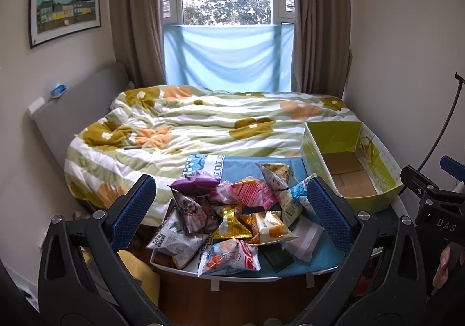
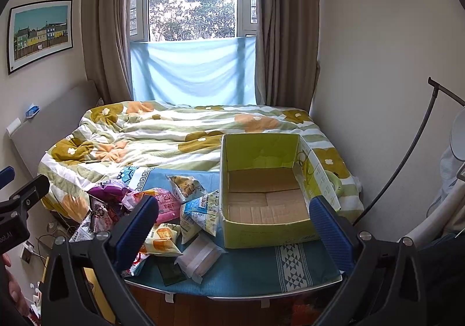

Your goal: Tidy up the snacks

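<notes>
A heap of snack packets (image 1: 229, 218) lies on a blue cloth (image 1: 319, 256) over a small table at the foot of the bed; the heap also shows in the right wrist view (image 2: 162, 209). It includes a purple bag (image 1: 194, 182), a pink pack (image 1: 254, 190) and a clear wrapped pack (image 2: 200, 257). An empty yellow-green cardboard box (image 2: 261, 189) stands open to the right of the heap, also seen in the left wrist view (image 1: 348, 169). My left gripper (image 1: 232, 209) is open above the heap. My right gripper (image 2: 232, 230) is open, near the box's front.
The bed with a flowered quilt (image 1: 189, 125) lies behind the table. A grey headboard (image 1: 75, 105) is on the left and a wall on the right. A black lamp stand (image 2: 407, 157) leans at the right. The table's front edge (image 2: 232, 297) is near.
</notes>
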Motion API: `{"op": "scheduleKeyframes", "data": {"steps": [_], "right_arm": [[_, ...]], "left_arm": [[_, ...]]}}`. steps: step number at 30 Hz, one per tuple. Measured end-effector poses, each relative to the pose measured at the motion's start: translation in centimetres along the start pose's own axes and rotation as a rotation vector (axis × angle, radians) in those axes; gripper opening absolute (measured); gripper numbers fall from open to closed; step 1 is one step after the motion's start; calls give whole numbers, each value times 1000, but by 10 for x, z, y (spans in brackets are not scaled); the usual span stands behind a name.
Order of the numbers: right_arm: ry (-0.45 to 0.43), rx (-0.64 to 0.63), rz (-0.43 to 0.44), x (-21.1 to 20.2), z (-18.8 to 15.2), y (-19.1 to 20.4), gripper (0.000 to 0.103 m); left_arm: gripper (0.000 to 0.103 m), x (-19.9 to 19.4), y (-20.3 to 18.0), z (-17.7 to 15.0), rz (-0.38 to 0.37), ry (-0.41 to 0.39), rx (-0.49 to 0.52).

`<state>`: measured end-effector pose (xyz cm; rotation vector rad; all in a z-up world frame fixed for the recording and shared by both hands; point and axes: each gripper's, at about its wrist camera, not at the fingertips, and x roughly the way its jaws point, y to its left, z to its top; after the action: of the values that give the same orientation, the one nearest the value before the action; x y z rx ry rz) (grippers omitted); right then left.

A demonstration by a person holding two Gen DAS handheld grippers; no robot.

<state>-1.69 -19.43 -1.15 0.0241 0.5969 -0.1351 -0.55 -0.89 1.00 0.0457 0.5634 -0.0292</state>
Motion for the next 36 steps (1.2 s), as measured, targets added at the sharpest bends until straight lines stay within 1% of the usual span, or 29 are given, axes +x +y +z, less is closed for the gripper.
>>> {"op": "scheduleKeyframes", "data": {"steps": [36], "right_arm": [[11,-1,10,2,1,5,103]], "left_arm": [[102,6,-2,0,1,15,7]]}}
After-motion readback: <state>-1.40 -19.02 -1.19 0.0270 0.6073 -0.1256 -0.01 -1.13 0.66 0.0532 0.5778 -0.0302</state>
